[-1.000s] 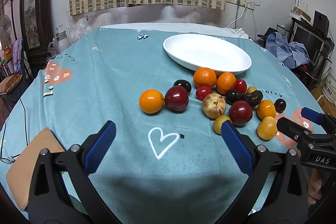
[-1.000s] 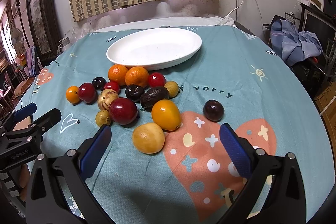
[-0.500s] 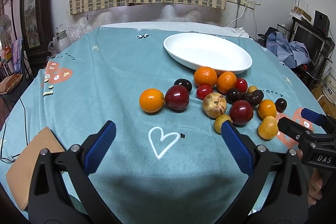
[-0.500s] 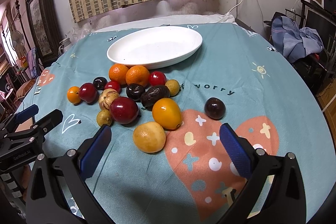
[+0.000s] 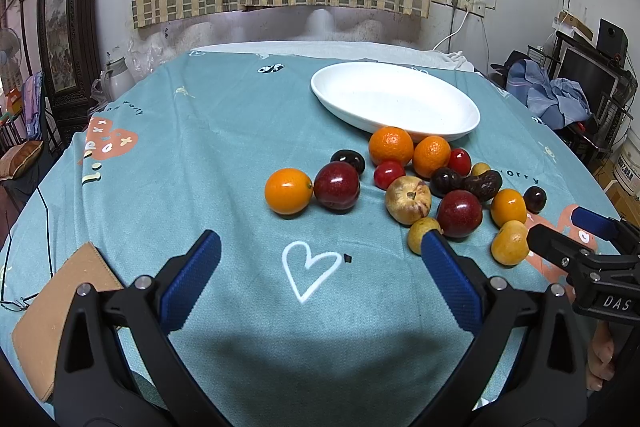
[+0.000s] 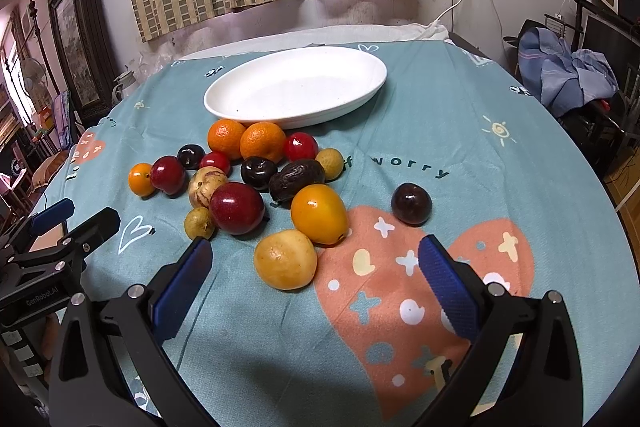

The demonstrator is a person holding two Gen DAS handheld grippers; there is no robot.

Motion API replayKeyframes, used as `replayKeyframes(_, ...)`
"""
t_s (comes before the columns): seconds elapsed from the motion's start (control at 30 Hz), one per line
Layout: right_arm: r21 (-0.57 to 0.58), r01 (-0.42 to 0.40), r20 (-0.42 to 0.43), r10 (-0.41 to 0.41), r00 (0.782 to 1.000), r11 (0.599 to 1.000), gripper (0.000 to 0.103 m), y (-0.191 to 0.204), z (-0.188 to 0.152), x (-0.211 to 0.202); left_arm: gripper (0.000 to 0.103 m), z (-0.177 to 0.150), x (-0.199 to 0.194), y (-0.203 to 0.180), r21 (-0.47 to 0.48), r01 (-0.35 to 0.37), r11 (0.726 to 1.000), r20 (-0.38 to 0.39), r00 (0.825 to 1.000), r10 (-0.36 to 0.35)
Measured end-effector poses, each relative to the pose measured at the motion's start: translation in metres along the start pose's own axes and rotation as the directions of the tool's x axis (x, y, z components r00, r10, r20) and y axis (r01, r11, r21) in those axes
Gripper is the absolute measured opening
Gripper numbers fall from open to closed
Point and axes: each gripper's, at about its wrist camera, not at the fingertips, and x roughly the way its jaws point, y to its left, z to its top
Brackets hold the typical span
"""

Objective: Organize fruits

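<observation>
— What do we hold?
— Nothing: our left gripper [image 5: 320, 267] and right gripper [image 6: 316, 267] both gape wide above the teal tablecloth [image 5: 208, 147].
— And the fruits?
— We see them heaped on the cloth just before the empty white oval dish [image 6: 296, 87]; one dark plum [image 6: 411, 203] lies apart.

The right gripper [image 6: 316, 275] is hovering with jaws wide apart above a yellow fruit [image 6: 285, 259] near the table's [image 6: 520, 155] near edge. Beyond it, a fruit cluster is lying beside the empty white dish [image 6: 240, 99]. A dark plum [image 6: 411, 203] is sitting apart, rightward.
</observation>
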Motion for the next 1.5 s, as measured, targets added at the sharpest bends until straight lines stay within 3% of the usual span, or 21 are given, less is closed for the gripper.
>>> replayKeyframes(1.1,0.002,-0.034,0.010,0.034,0.999,0.999,0.102,0.004,-0.001,-0.004,0.101,0.000,0.001,0.000,-0.007,0.004,1.000,-0.011,1.000,-0.004)
replayKeyframes(1.23,-0.010,-0.071,0.006,0.071,0.997,0.997,0.102,0.010,-0.006,-0.008,0.101,-0.005,0.005,0.013,-0.008,-0.019,1.000,-0.042,0.999,0.018)
replayKeyframes(1.43,0.027,-0.113,-0.039,0.114,0.993,0.993,0.102,0.004,-0.008,-0.010,0.101,-0.009,0.020,0.047,-0.114,-0.006,0.993,-0.140,0.990,-0.011)
replayKeyframes(1.5,0.037,-0.126,-0.044,0.128,0.991,0.991,0.091,-0.001,-0.008,-0.009,0.101,-0.007,0.023,0.048,-0.104,-0.005,0.995,-0.154,0.988,-0.011)
